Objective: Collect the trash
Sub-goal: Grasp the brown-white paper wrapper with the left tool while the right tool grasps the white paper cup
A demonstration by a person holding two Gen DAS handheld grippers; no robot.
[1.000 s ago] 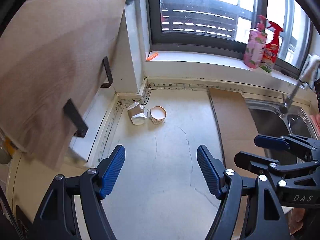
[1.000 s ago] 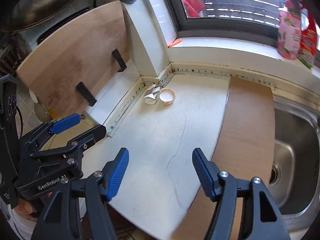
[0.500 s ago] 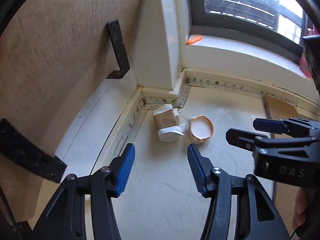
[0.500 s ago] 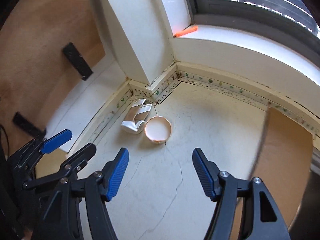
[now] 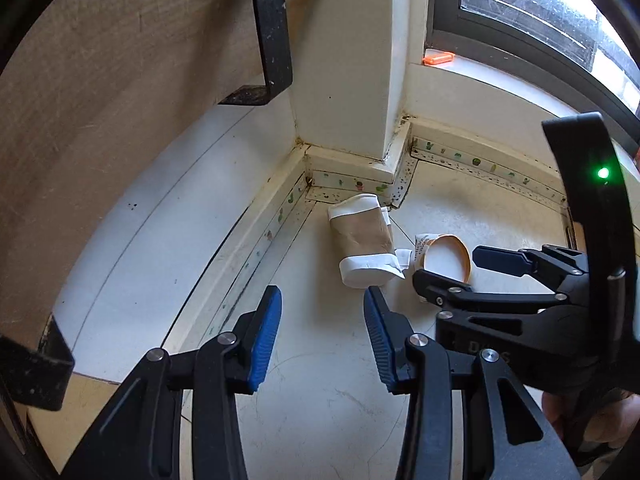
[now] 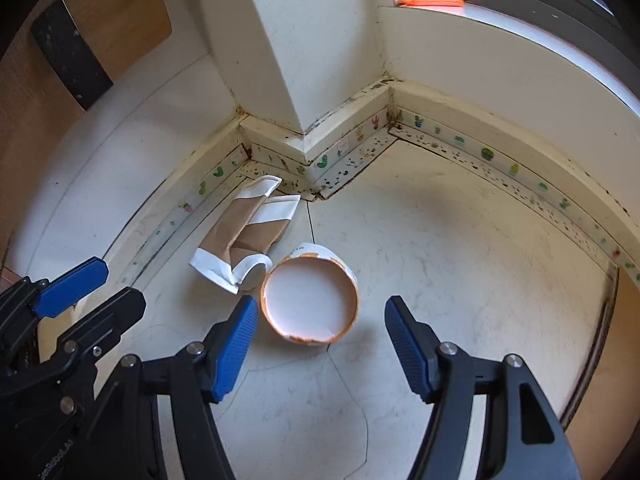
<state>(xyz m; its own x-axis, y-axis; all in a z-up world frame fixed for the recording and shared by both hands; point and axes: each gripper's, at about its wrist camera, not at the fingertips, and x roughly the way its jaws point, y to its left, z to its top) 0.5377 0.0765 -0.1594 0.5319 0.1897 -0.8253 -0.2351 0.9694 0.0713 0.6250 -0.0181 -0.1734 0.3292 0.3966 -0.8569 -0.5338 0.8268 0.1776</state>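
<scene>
Left wrist view is showing the left gripper [image 5: 322, 334] closing in on the crushed paper cup [image 5: 366, 246] at the countertop's [image 5: 320, 420] back corner; its jaws have just been narrowing, nothing between them yet. Beside it, the right gripper [image 6: 318, 346] is holding its fingers spread, empty, framing the torn round cup bottom [image 6: 310, 304]. Both pieces are now within reach, so grasping looks imminent.
</scene>
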